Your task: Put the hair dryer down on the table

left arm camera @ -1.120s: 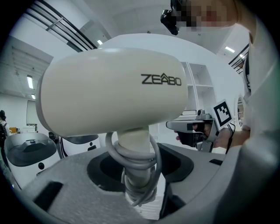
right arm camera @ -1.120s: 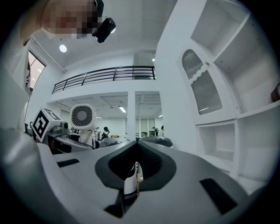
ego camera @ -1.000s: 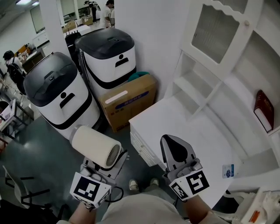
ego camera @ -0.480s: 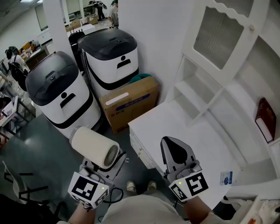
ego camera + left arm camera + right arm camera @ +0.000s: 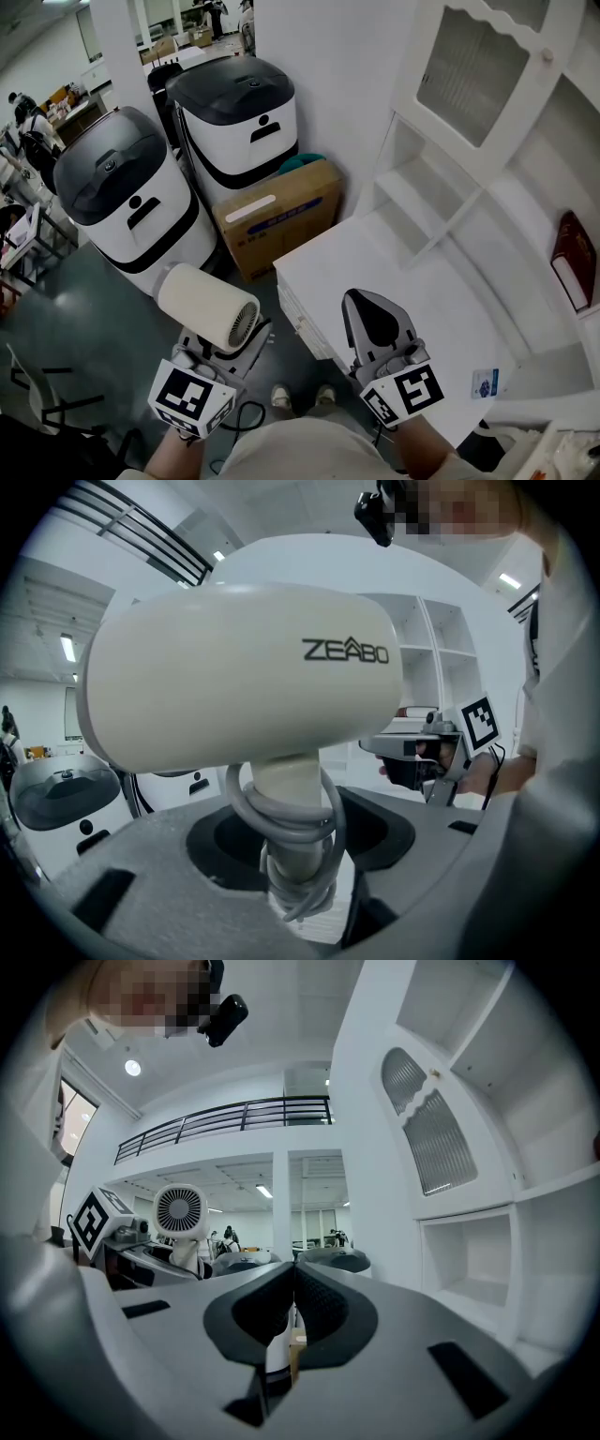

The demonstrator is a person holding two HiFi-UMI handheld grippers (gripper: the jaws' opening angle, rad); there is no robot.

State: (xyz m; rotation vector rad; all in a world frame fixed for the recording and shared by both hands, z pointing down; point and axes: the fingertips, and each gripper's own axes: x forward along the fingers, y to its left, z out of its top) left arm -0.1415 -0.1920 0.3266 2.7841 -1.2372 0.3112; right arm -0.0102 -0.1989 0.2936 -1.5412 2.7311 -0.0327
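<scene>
Left gripper (image 5: 217, 354) clamped on the handle (image 5: 281, 785) of the cream-white barrel-shaped plastic hair dryer (image 5: 208, 307), grey cord (image 5: 323, 808) coiled round that handle. Dryer hangs over the floor, left of the white table (image 5: 403, 272). I judge it rigid, smooth and top-heavy; low on the handle is the safest hold. Right gripper (image 5: 373, 323) pinched together, empty.
</scene>
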